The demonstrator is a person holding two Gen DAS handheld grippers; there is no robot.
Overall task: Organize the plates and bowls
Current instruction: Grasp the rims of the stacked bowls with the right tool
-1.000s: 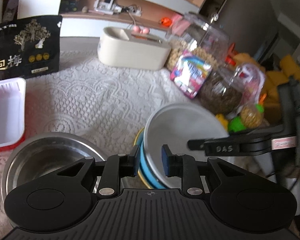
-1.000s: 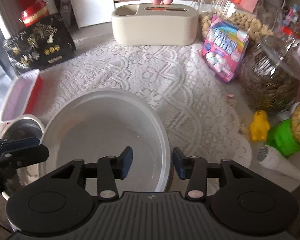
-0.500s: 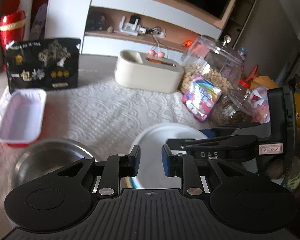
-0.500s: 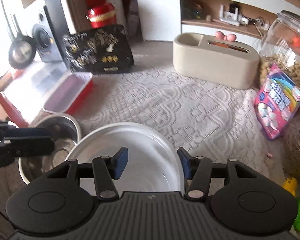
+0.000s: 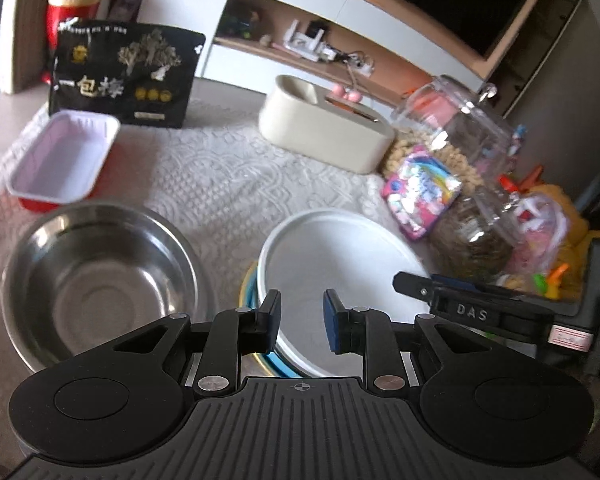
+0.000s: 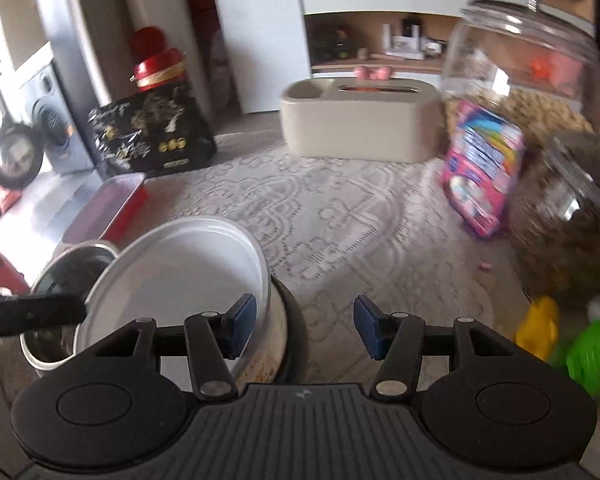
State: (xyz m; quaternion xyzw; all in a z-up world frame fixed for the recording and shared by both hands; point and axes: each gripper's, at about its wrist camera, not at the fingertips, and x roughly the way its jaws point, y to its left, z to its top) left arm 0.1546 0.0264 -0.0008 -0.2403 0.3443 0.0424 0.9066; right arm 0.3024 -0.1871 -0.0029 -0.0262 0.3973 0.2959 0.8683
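wrist cams, close, both see white plate (image 5: 340, 256)

Lace tablecloth (image 5: 228, 184) bears steel bowl (image 5: 96, 280); red tray (image 5: 64, 160).

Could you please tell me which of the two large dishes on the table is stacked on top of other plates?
The white dish: yellow and blue plate rims show beneath it. The steel bowl sits alone on the tablecloth.

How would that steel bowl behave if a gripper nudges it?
The steel bowl looks thin and rigid, so probably light. Its polished wall seems slippery. Sitting on the lace tablecloth, it would likely slide or rock rather than tip.
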